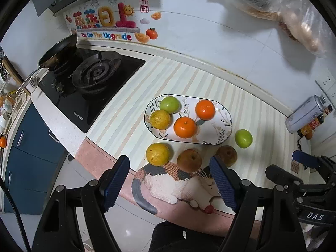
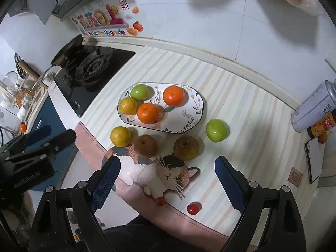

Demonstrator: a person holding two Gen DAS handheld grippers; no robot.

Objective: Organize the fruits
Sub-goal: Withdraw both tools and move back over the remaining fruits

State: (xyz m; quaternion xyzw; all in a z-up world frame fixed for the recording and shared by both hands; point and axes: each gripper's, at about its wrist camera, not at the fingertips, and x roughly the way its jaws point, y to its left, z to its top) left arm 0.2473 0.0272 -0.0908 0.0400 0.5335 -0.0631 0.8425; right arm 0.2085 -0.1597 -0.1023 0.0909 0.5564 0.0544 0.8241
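Observation:
An oval floral plate (image 1: 222,130) (image 2: 195,113) sits mid-counter and holds a green apple (image 1: 169,104), a yellow citrus (image 1: 160,119) and two oranges (image 1: 185,127) (image 1: 205,109). On the striped mat in front of it lie a yellow citrus (image 1: 157,154) (image 2: 120,136), two brown pears (image 1: 189,160) (image 1: 226,155) and a green apple (image 1: 243,138) (image 2: 216,130). My left gripper (image 1: 169,180) hovers open and empty above the counter's front edge. The right gripper (image 2: 167,180) is likewise open and empty, high above the cat picture.
A black gas stove (image 1: 92,84) with a frying pan (image 1: 56,52) stands at the left. A spray can (image 1: 308,113) and bottles stand at the right by the wall. A small red fruit (image 2: 193,208) lies near the front edge. A plastic bag (image 1: 273,6) hangs at the upper right.

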